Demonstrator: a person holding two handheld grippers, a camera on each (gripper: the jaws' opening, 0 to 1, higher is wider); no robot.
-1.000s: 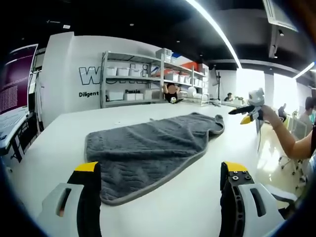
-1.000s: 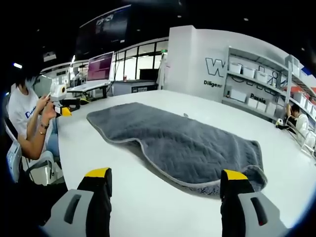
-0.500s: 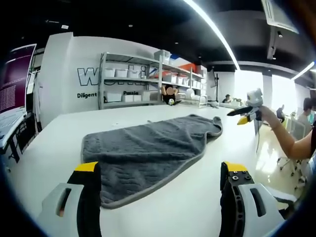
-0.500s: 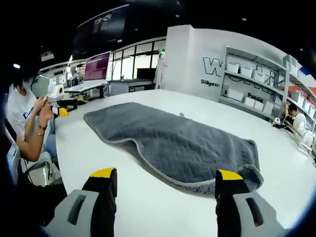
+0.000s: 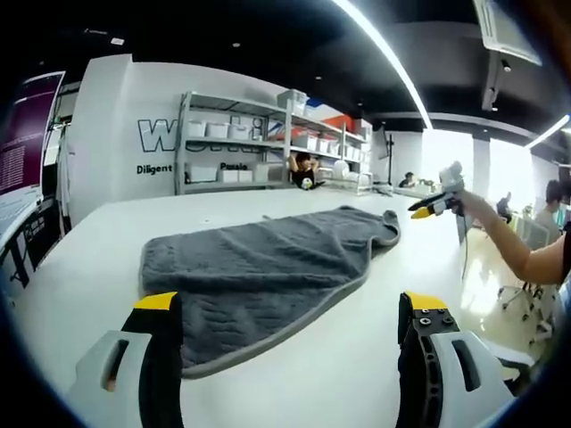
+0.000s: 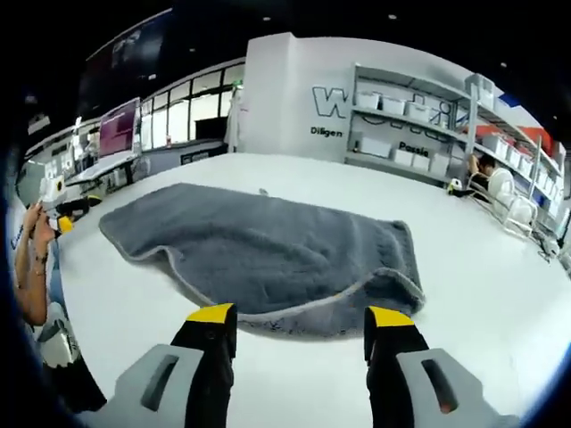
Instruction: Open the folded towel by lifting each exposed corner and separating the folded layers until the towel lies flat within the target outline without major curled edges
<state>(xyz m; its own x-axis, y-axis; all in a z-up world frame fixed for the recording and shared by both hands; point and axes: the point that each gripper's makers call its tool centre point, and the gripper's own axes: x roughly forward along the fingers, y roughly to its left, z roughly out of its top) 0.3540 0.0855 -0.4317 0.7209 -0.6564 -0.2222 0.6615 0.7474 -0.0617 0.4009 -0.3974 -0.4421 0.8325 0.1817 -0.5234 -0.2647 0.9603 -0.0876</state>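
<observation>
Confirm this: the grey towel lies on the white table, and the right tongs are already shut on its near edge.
Not quite. The grey towel does lie on the white table, but the right tongs are open, jaws apart just short of its near edge and holding nothing, as the right gripper view shows.

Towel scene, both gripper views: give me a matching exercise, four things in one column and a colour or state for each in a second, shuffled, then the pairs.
Things:
1. towel
2. table
3. right hand-held gripper
4. shelving unit

Colour or state:
A. white, bare surface around the cloth
B. against the back wall, holding white boxes
C. grey, still folded, with a pale edge trim
D. open, yellow-tipped jaws right at the cloth's near edge

Pairs: 1-C, 2-A, 3-D, 4-B
</observation>
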